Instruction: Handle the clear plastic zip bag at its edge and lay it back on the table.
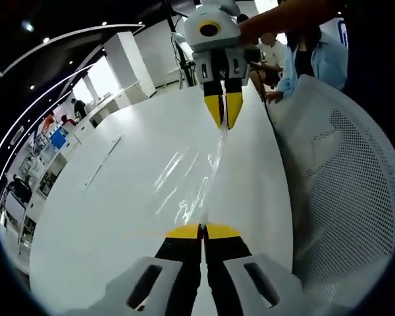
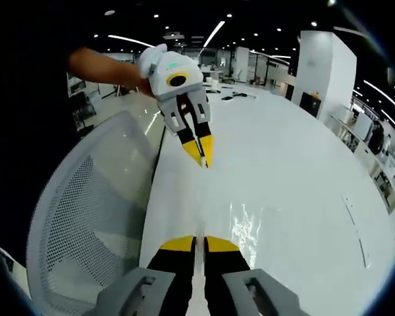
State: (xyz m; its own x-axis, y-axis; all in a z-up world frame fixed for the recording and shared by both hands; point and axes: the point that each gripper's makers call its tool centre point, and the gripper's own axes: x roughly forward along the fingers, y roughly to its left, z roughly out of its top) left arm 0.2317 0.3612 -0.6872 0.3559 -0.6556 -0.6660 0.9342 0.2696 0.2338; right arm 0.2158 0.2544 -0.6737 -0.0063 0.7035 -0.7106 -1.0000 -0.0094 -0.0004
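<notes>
Both claws [image 1: 202, 231] [image 2: 200, 243] pinch clear zip bag [image 1: 191, 178] edges.

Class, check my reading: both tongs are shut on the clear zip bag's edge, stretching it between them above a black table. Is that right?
One slip: the table is white, not black, as the left gripper view shows. The rest stands: left tongs and right tongs are shut on the clear zip bag.

This is a large open-plan office or showroom hall. A dark ceiling [image 2: 184, 20] carries recessed spotlights and long light strips, white square columns [image 2: 324, 66] stand about, and long white benches [image 2: 283, 171] run through it. A white mesh office chair [image 2: 85, 217] stands alongside, and people [image 1: 309, 56] sit working at the far end.
</notes>
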